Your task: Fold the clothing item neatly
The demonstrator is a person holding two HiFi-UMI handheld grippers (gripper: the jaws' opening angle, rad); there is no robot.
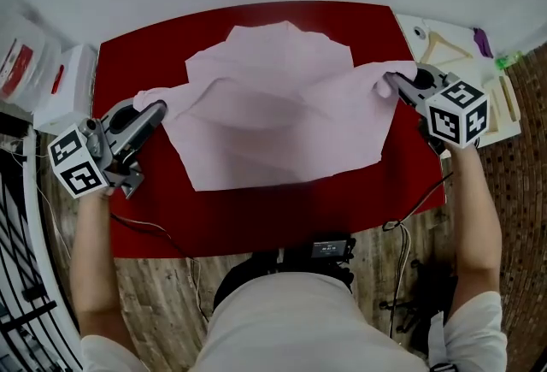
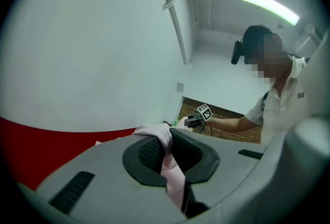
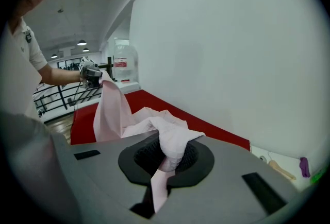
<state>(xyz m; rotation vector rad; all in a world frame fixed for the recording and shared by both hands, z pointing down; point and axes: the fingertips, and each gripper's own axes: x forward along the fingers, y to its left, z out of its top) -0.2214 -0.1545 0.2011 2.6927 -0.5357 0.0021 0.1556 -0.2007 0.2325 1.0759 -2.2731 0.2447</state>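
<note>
Pink garment (image 1: 273, 105) spreads across the red table (image 1: 256, 221), strung between the two claws. The left claw (image 1: 158, 109) is clenched on a bunched corner at the garment's left edge, and the right claw (image 1: 395, 81) is clenched on the opposite corner. In each gripper view a fold of fabric is pinched between the pads and spills over them. The corners are lifted, while the garment's far part lies crumpled on the table.

A white box (image 1: 64, 88) stands just off the table's left end; its contents cannot be made out. A pale tray (image 1: 453, 50) past the right end carries wooden pieces, with a purple object (image 1: 483, 41) at its far corner. A black cable (image 1: 410, 208) hangs over the table's near right edge.
</note>
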